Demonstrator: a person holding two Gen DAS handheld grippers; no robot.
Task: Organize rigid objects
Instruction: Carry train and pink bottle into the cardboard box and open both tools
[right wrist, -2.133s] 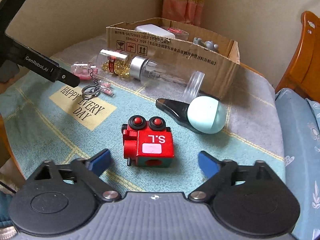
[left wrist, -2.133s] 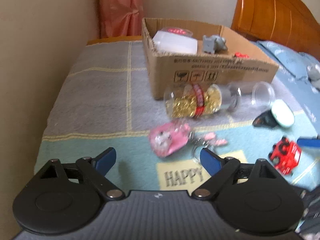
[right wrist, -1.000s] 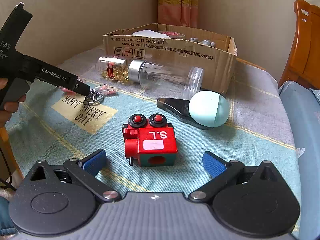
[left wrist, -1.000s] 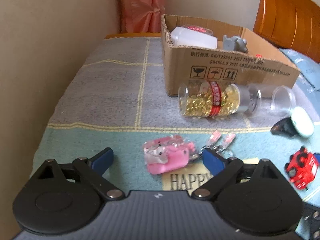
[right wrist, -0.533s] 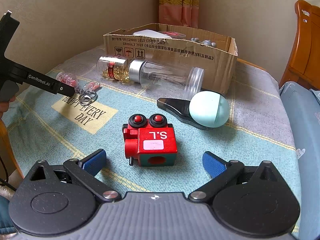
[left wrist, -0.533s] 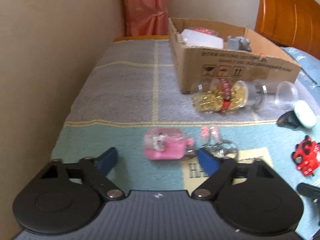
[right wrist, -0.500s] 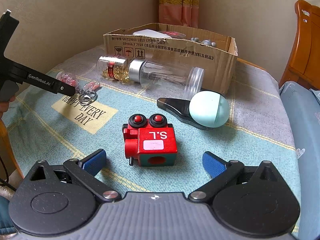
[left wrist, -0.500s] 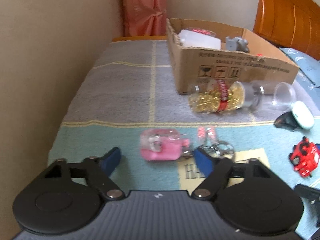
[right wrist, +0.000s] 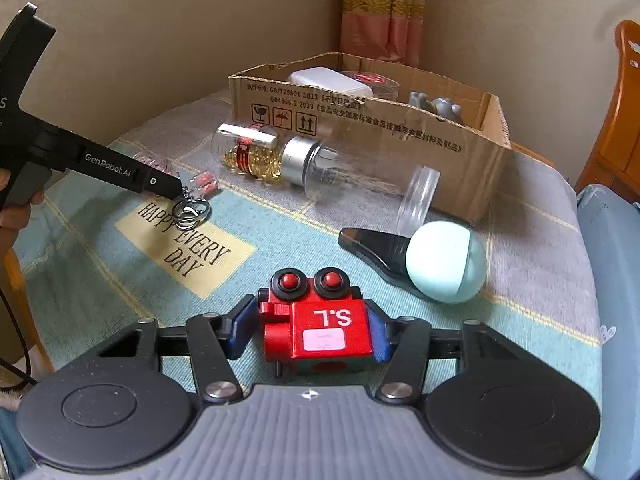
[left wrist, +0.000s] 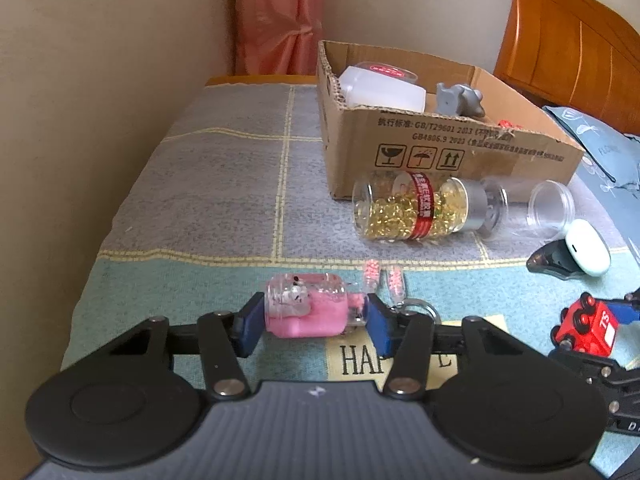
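Between the left tongs (left wrist: 314,322), lying crosswise on the counter (left wrist: 224,200): one pink keychain bottle (left wrist: 310,312), blue pads pressing both ends, long axis spanning the gap, cardboard box (left wrist: 440,152) sitting ahead and rightward. Seen from the right wrist: right tongs (right wrist: 310,334) clamping one red toy train (right wrist: 320,328) by its sides, box straight ahead, one capsule bottle (right wrist: 276,156) and one egg-shaped case (right wrist: 444,266) waiting between.

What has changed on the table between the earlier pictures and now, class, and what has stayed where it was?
Both grippers have closed. The left gripper, open before, now clamps the pink keychain bottle endwise. The right gripper, open before, now grips the red toy by its sides. Unchanged: the cardboard box, the capsule bottle lying in front of it, and the pale green egg-shaped thing.
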